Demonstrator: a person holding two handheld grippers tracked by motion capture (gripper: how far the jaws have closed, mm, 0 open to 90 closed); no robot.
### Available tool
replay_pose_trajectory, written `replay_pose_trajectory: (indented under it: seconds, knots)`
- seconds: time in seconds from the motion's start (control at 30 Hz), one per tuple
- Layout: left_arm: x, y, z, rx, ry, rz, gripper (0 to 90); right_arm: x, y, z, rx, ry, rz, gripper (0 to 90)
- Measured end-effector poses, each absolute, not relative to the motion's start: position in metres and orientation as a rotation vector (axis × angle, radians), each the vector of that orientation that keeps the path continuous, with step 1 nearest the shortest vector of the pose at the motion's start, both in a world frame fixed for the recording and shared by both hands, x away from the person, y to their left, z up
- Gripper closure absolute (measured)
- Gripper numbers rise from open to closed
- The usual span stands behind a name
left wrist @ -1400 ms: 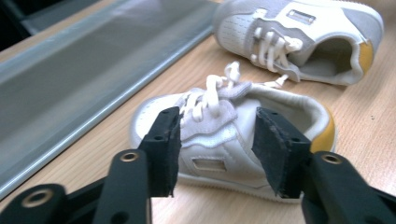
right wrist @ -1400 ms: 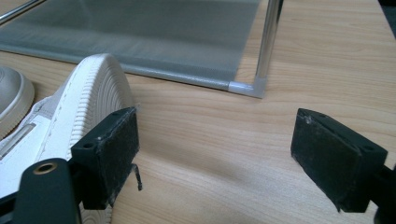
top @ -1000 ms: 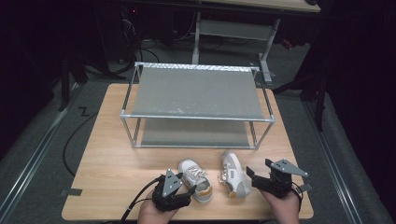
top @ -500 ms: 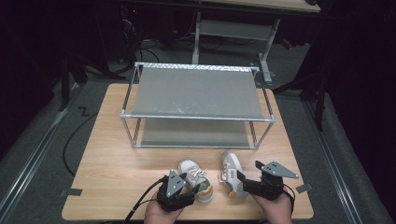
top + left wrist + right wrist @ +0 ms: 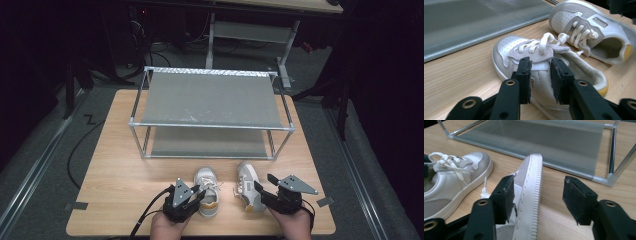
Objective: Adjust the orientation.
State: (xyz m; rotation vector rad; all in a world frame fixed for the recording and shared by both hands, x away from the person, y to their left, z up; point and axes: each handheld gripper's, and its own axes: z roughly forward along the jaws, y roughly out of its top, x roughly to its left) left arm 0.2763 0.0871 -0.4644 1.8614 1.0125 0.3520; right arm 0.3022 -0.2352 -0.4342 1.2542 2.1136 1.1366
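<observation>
On the wooden desk (image 5: 125,165), near its front edge, two small white shoes lie side by side in front of a two-shelf metal rack (image 5: 210,100) that stands toward the back edge. Both shelves are bare, so the work shown, which looks like putting the pair on the rack, has barely begun: neither shoe is lifted yet, and both sit on the desktop.

On the left, the left gripper (image 5: 192,196) reaches the left shoe (image 5: 206,190), which stands upright with its toe pointing at the rack. In the left gripper view its jaws have just been closing, and they now stand narrow around the shoe's tongue and strap (image 5: 541,56); the pads look to be at the fabric, but whether they already press on it is hard to tell from this angle.

To the right, the right shoe (image 5: 248,184) lies tipped onto its side, its ribbed sole (image 5: 534,195) turned up toward the right gripper view. The right gripper (image 5: 260,192) has also just been closing: one pad sits against the upper side of the shoe, while the other pad stands apart from the sole with bare desk showing between, so this claw is about half open and holds nothing firmly.

What is left: finishing both grips, lifting each shoe, carrying it past the front rail (image 5: 210,126) and setting it on a shelf.
</observation>
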Motion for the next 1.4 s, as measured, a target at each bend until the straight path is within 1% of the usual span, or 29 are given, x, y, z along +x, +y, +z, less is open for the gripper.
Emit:
replay_pose_trajectory:
  seconds: [0.1,0.13,0.2,0.3,0.4,0.6,0.77,0.87,1.07,1.17,1.4]
  knots:
    - [0.274,0.090,-0.461,1.840,0.985,0.360,59.2,0.302,-0.234,-0.437,1.260,2.130,1.112,48.1]
    - [0.271,0.094,-0.457,1.834,0.956,0.417,57.3,0.302,-0.234,-0.438,1.265,2.134,1.104,49.1]
    - [0.270,0.097,-0.455,1.831,0.958,0.452,55.7,0.302,-0.235,-0.440,1.270,2.136,1.103,49.9]
    - [0.272,0.104,-0.456,1.833,0.990,0.465,54.1,0.302,-0.238,-0.439,1.288,2.125,1.101,50.0]
    - [0.274,0.107,-0.457,1.833,1.010,0.462,53.9,0.303,-0.242,-0.439,1.297,2.110,1.095,50.0]
    - [0.277,0.110,-0.458,1.834,1.022,0.453,53.9,0.309,-0.268,-0.441,1.381,2.031,1.056,53.0]
    - [0.278,0.110,-0.458,1.828,1.028,0.452,54.4,0.317,-0.291,-0.452,1.487,2.003,0.979,52.9]
    - [0.278,0.110,-0.458,1.829,1.026,0.451,54.4,0.320,-0.301,-0.456,1.541,1.998,0.991,50.7]
    - [0.278,0.111,-0.458,1.835,1.029,0.454,54.5,0.317,-0.295,-0.449,1.482,1.989,1.003,51.2]
    - [0.278,0.110,-0.459,1.860,1.035,0.460,56.5,0.314,-0.292,-0.445,1.451,1.981,1.010,52.9]
    - [0.280,0.109,-0.463,1.874,1.049,0.454,56.8,0.323,-0.299,-0.459,1.497,2.010,0.963,53.2]
